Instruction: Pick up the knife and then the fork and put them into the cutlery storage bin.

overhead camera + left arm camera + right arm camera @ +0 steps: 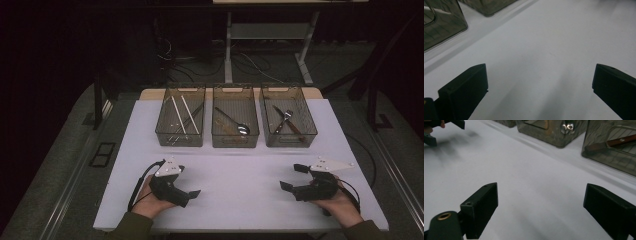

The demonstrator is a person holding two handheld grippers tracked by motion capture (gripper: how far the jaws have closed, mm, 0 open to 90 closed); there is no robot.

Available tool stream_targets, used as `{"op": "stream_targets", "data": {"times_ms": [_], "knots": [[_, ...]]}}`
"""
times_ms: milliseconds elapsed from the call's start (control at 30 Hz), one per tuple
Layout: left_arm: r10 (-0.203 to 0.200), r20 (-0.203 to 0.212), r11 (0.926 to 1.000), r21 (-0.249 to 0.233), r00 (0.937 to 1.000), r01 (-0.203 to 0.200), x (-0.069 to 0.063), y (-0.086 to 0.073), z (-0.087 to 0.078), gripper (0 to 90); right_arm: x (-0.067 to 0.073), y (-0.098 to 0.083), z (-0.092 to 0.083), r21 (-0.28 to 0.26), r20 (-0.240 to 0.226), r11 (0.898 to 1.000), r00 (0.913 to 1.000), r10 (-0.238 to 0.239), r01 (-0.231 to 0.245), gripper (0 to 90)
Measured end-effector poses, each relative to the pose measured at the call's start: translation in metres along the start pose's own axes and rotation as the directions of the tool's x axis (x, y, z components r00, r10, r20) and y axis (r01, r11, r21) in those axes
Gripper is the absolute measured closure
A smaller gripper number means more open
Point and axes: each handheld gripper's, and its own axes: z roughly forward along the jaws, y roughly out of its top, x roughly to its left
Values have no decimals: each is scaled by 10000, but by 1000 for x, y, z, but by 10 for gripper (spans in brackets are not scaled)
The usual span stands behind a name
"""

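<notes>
1. High view: a white rectangular table (240,200) carries three smoky see-through plastic bins in a row at its far side. The left bin (181,116) holds pale long sticks and dark thin rods lying lengthwise, far to near; the middle bin (235,116) holds a metal spoon (235,123) lying aslant, bowl toward the near right; the right bin (288,116) holds a metal fork (283,121) crossed with a wooden-handled utensil. The left gripper (192,192), black with a grey three-cornered plate, lies low at the near left in a hand, pointing right toward the table's middle. The right gripper (295,176) at the near right points left, jaws spread with nothing between them. Bare tabletop lies between the two, well apart from the bins.

2. Left gripper view: its black jaws stand wide over bare white table, empty; corners of two bins sit at the upper left.

3. Right gripper view: jaws spread wide, empty, over the table; bins ahead to the right, the left gripper at the upper left corner.
</notes>
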Motion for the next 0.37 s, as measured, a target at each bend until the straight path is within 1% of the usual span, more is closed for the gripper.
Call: {"op": "stream_targets", "data": {"times_ms": [133,367], "knots": [[12,12,10000,28,10000,-12,0,0,0,0,3,-1,2,99,-76,9999,10000,-51,51,122],[27,18,10000,48,10000,-27,0,0,0,0,2,-3,5,220,-89,9997,9999,-76,78,122]]}}
